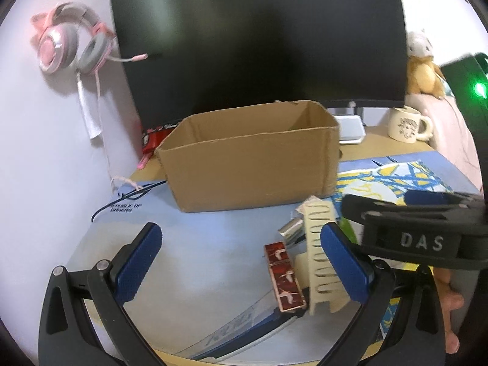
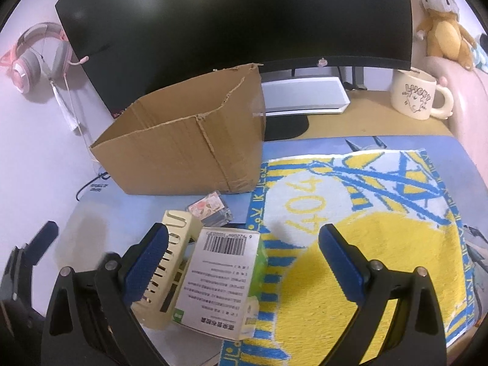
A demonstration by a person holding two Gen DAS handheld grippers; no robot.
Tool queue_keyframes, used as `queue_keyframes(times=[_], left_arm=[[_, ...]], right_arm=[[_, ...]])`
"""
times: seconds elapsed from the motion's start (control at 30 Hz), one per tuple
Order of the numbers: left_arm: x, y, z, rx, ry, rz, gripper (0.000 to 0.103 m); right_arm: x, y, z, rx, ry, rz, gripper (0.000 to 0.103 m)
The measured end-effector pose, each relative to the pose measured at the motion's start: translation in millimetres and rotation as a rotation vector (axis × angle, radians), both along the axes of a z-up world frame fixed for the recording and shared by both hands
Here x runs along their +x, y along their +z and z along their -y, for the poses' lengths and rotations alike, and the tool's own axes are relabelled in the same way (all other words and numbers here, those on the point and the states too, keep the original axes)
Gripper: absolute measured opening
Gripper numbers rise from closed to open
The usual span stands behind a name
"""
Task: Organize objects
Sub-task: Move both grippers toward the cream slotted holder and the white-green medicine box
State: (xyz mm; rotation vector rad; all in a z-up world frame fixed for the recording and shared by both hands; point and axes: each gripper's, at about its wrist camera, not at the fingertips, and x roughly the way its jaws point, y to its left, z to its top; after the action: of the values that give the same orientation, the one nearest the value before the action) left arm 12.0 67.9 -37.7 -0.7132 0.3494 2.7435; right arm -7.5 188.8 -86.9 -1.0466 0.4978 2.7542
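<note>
Left gripper [image 1: 242, 262] spread wide, nothing btwn its blue pads; hovers over the blue desk mat [image 1: 195, 244] nr the desk's front edge; right gripper [image 2: 244, 262] also wide, holding nothing, w/ the white medicine box [image 2: 219, 277] lying flat btwn its fingers, not pinched. Cream slotted holder [image 2: 170, 262] sits just left of that box, touching it; red patterned strip [image 1: 285, 276] lies beside the holder on its left; small clear packet [image 2: 210, 209] nr the carton's front corner. Open cardboard box [image 1: 250, 164] stands at the mat's back-left, in front of the dark monitor [image 1: 259, 36]; yellow-blue towel [image 2: 366, 228] covers the mat's right side; cream mug [image 2: 418, 94] at desk's back-right corner; pink headset [image 1: 70, 45] hangs on the wall.
</note>
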Motion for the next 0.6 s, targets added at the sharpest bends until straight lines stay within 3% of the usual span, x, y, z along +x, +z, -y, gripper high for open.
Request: queue_keyframes(times=[0.2,0.6], left_arm=[[-4,-12,-14,-0.044,-0.021,0.046,0.103],[-13,-19,-20,-0.011,-0.034,0.115,0.103]], right_arm=[[-4,-3,-2,-0.045,0.002,0.021,0.103],[-5,-7,-6,-0.033,-0.029,0.043,0.103]])
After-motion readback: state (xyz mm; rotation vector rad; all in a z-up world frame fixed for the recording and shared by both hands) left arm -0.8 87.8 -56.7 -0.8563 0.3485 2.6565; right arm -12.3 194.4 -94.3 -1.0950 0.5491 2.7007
